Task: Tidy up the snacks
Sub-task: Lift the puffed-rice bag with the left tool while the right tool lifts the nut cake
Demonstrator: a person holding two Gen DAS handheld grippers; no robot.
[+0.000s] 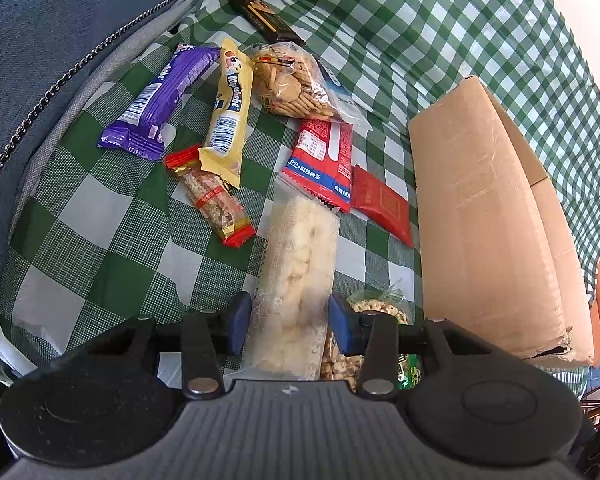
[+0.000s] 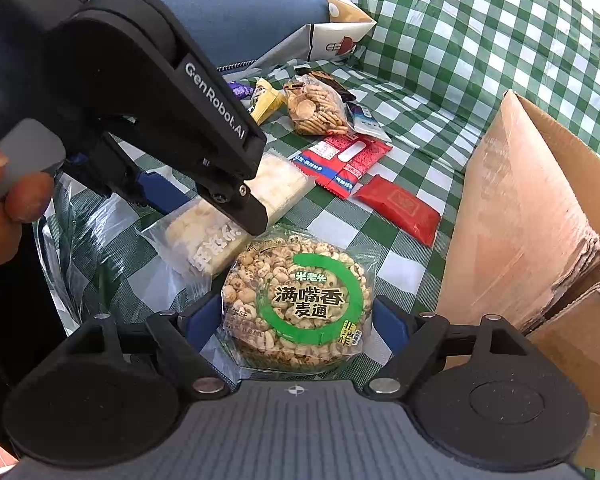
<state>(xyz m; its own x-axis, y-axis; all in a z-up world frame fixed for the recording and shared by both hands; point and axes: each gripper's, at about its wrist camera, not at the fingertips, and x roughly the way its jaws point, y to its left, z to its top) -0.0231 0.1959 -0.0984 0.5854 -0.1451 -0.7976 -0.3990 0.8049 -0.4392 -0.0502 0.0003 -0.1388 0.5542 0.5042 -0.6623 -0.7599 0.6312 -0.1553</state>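
A long clear-wrapped puffed rice bar (image 1: 296, 272) lies on the green checked cloth (image 1: 100, 240). My left gripper (image 1: 290, 322) has its blue pads pressed against the bar's two sides; the right wrist view shows one of its fingers (image 2: 252, 212) on the same bar (image 2: 204, 240). A round puffed-grain cake in a clear pack with a green ring label (image 2: 300, 300) sits just in front of it. My right gripper (image 2: 296, 322) straddles this pack, its pads standing close beside the wrapper without squeezing it. An open cardboard box (image 2: 520, 208) stands to the right.
Farther back lie a purple bar (image 1: 160, 96), a yellow bar (image 1: 230, 116), a biscuit bag (image 1: 292, 80), a red-and-blue packet (image 1: 324, 160), a red sachet (image 1: 384, 204) and a red-ended cereal bar (image 1: 212, 200). A blue cushion (image 1: 40, 40) borders the left. A person's hand (image 2: 4, 200) holds the left gripper.
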